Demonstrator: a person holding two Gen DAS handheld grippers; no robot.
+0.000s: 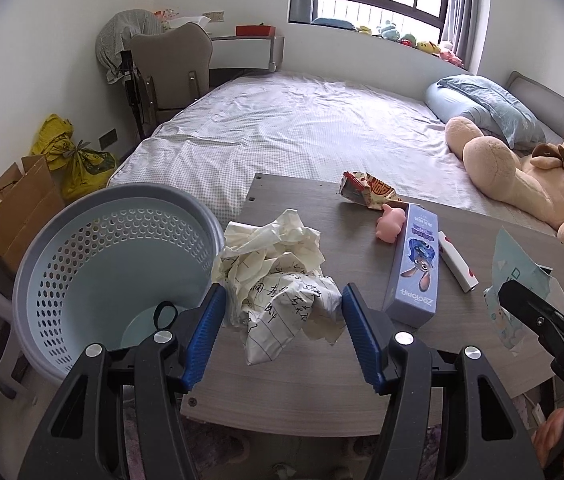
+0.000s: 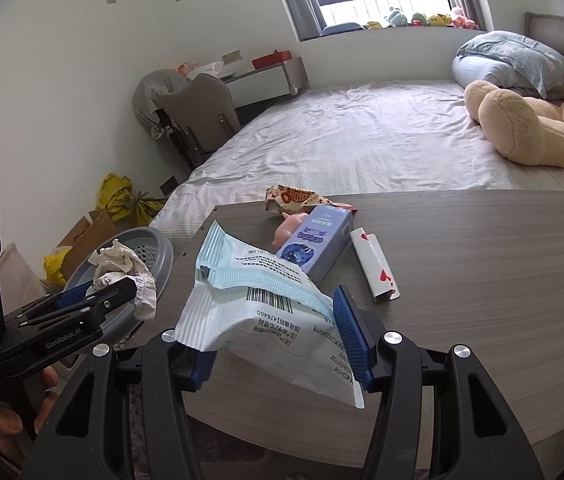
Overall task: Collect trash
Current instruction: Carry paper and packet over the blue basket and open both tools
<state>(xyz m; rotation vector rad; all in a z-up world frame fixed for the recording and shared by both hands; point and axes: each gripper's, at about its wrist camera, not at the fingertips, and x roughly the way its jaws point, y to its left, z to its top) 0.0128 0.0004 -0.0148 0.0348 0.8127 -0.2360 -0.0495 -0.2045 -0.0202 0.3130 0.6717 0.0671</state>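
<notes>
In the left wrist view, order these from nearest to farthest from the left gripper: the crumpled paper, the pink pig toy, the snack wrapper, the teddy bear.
1. Crumpled paper, between the fingers of the left gripper.
2. Pink pig toy, ahead and right, on the table.
3. Snack wrapper, just behind the pig, at the table's far edge.
4. Teddy bear, far right, on the bed.

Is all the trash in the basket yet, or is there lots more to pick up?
Not yet. The basket holds only a small black loop, not clearly trash. The left gripper brackets the crumpled paper, and the right gripper has the blue-and-white wrapper between its fingers. The red snack wrapper still lies on the table.
</notes>
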